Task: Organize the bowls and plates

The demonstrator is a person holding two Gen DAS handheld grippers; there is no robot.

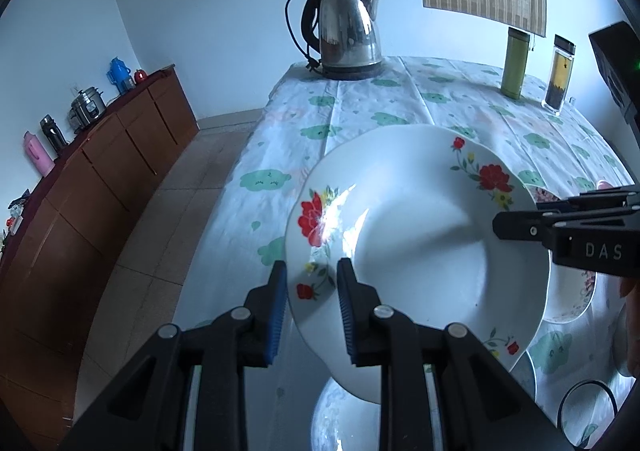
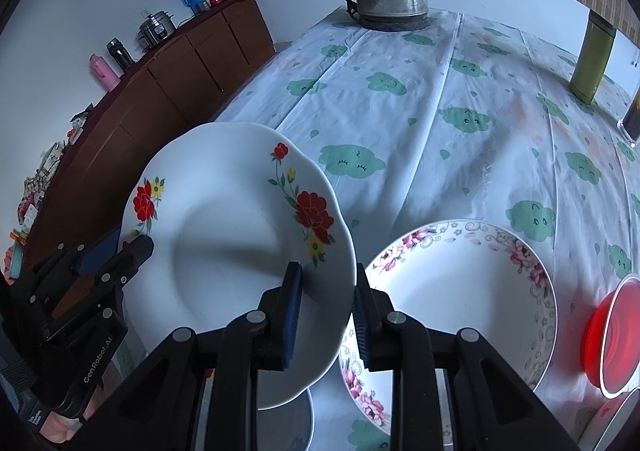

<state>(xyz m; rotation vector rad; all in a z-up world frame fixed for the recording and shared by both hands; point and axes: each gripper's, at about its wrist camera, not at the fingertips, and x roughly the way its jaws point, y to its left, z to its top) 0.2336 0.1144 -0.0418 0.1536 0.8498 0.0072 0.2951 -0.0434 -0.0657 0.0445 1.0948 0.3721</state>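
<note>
Nearest my left camera, the left gripper (image 1: 312, 291) has its blue pads pinching the rim of the red-flowered plate (image 1: 420, 235), which hangs in the air above the cloud-print tablecloth (image 1: 360, 111). Across the plate, my right gripper (image 2: 328, 299) pinches the opposite rim between its jaws, so both hands carry it, tilted. Below it I see a pale bowl (image 1: 344, 423) on the cloth. Just right of the lifted plate, a pink-flowered plate (image 2: 460, 299) rests on the table, and beyond that a red bowl (image 2: 612, 335) at the edge of the view. Far back stand a steel kettle (image 1: 348, 31), then a green flask (image 1: 516, 63) and a dark jar (image 1: 560, 71).
</note>
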